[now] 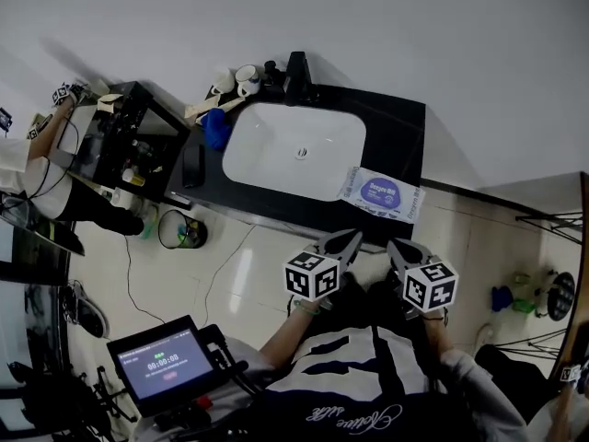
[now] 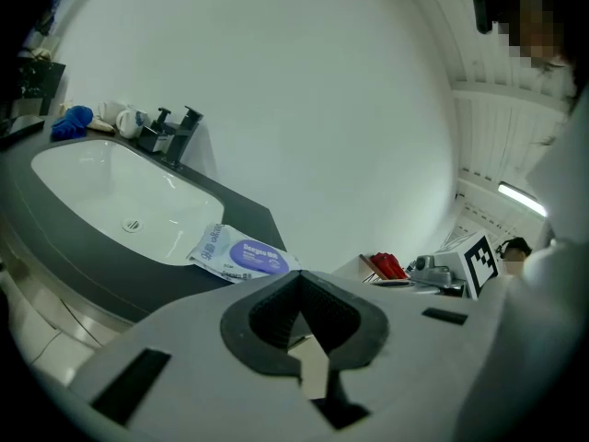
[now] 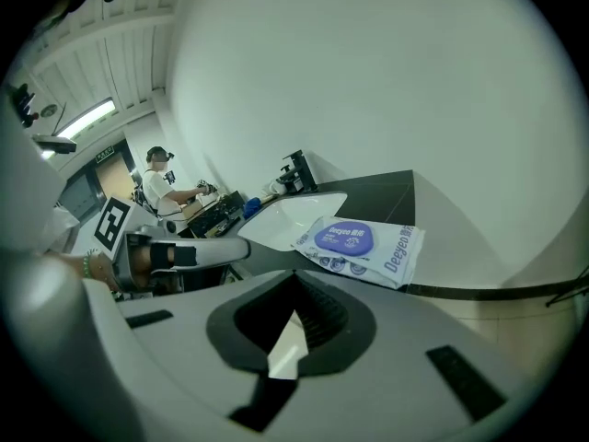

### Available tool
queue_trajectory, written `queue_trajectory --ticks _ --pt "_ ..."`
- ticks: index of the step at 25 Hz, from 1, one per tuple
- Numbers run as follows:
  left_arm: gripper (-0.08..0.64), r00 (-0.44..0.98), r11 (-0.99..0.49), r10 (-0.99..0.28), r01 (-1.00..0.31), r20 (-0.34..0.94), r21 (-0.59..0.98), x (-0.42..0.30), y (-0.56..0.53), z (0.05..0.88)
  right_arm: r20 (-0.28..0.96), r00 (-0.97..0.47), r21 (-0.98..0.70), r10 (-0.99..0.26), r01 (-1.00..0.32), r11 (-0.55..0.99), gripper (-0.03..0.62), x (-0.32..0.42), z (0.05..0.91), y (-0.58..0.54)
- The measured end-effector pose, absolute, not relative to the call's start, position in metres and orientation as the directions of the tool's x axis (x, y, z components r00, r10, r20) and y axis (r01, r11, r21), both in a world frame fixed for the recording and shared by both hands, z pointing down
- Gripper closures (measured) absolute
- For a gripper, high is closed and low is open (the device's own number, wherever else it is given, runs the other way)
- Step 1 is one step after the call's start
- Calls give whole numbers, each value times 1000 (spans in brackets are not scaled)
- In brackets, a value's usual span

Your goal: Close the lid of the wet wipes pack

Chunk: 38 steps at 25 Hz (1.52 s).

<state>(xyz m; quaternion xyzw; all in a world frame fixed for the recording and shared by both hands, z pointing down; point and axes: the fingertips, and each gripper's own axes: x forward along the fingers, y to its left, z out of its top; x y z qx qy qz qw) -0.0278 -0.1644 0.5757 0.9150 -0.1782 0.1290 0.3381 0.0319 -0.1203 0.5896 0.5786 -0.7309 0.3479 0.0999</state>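
one wet wipes pack (image 1: 385, 193), one sink (image 1: 276, 145), one faucet (image 1: 296, 74) and one blue cloth (image 1: 216, 129) are counted. two hand-held grippers are counted: the left hand-held gripper (image 1: 346, 241) and the right hand-held gripper (image 1: 401, 249). one waste bin (image 1: 178, 230) is counted.

Wet wipes pack (image 1: 385, 194): white, purple lid (image 1: 381, 190), blue print. Sink basin (image 1: 267, 155) white; tabletop (image 1: 400, 127) black; faucet (image 1: 296, 76) black. Cloth (image 1: 217, 129) blue. Floor tiles (image 1: 248, 265) cream.
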Motion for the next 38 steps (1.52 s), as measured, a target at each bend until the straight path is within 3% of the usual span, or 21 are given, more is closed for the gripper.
queue_trajectory --ticks 11,25,38 --pt "559 923 -735 -202 -363 326 572 0 -113 559 491 -282 -421 -824 -905 58 594 49 571 -78" --pt "560 883 -664 -393 -465 256 586 16 13 523 403 -383 -445 -831 -875 188 594 72 534 45" --pt "558 861 -677 -447 -503 243 537 12 95 498 298 -445 -487 -844 -832 266 594 63 504 114"
